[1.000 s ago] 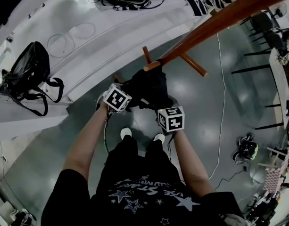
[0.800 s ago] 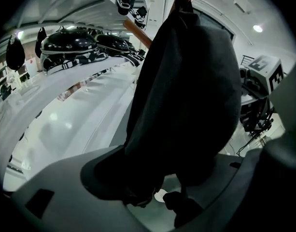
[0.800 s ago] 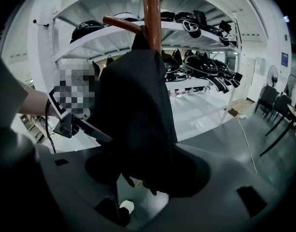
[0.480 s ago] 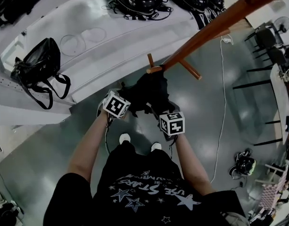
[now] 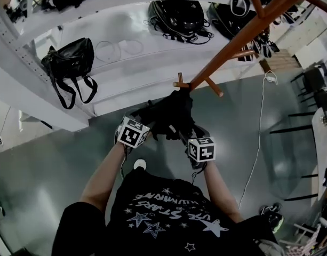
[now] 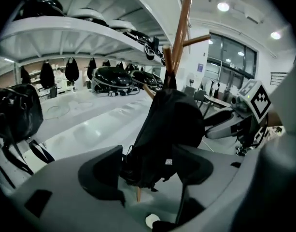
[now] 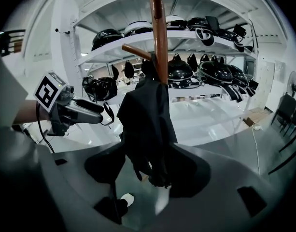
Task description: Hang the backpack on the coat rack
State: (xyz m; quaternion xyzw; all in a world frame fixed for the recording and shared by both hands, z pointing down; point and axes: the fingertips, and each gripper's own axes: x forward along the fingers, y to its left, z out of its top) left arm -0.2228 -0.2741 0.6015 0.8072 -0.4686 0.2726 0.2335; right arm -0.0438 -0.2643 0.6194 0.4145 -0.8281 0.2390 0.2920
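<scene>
Both hands have lifted and let go, so the backpack (image 5: 171, 113) hangs upright on a near peg of the coat rack (image 5: 243, 33), just ahead of the left gripper (image 6: 148, 168), jaws wide apart, and the right gripper (image 7: 148, 166), jaws closing slightly without pinching it.

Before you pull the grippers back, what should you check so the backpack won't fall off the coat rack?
1. Backpack hanging on the coat rack: ok, its top sits at a peg.
2. Loop fully over that peg: cannot tell, the dark fabric hides it.
3. Left gripper jaws off the backpack: ok, they stand apart with its bottom between them, unpinched.
4. Right gripper jaws off it: ok, apart but closing a little, with the backpack between them.
5. Dangling straps clear of the jaws: cannot tell.
</scene>
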